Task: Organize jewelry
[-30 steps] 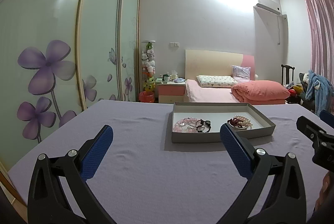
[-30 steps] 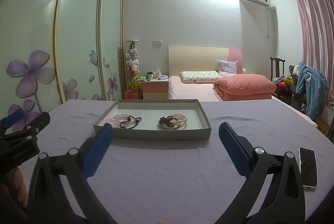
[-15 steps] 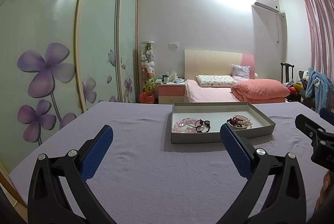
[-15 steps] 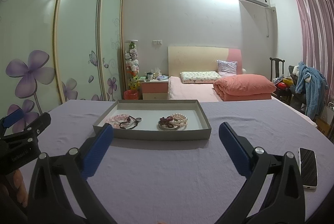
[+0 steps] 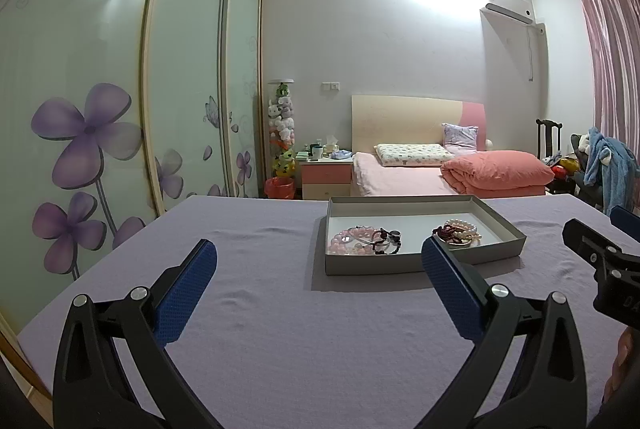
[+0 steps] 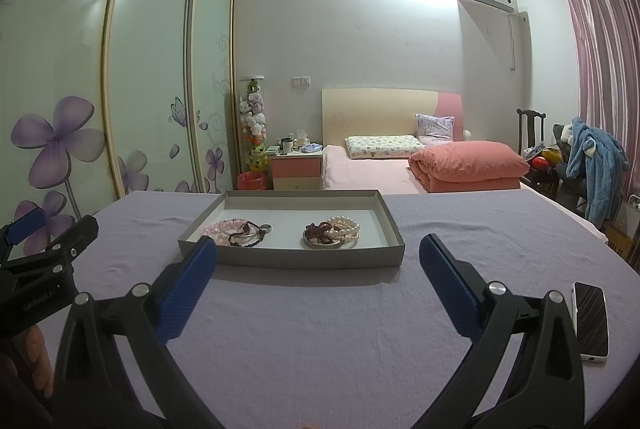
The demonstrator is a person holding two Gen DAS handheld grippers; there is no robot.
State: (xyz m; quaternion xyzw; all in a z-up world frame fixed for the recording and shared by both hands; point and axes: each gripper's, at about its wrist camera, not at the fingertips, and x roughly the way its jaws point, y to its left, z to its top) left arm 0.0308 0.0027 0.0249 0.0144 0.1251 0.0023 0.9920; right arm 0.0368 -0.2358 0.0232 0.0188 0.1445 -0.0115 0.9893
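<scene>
1. Because both grippers sit low in their frames with jaws spread wide and nothing between them, each looks ready for a grasp rather than busy with one: the left gripper [image 5: 319,261] and the right gripper [image 6: 318,255] both hover over the purple cloth [image 6: 320,329], well short of the grey tray [image 6: 394,253].
2. Since the jewelry lies in two separate heaps inside the tray, some sorting seems intended: a pink bead cluster [image 6: 236,231] with dark strands at centre left, a pearl cluster [image 6: 332,233] with dark red beads at centre.
3. Whether these heaps are the sorted result or a jumble awaiting sorting cannot be settled; the scene fits both.
4. While the left wrist view shows the tray [image 5: 420,261] right of centre, its pink cluster [image 5: 364,241] and pearl cluster [image 5: 458,234] are partly masked by a blue pad.
5. Only the right wrist view shows a phone [image 6: 590,321] at the lower right edge of the frame, lying flat on the cloth.
6. Each view catches the other gripper at its edge.
</scene>
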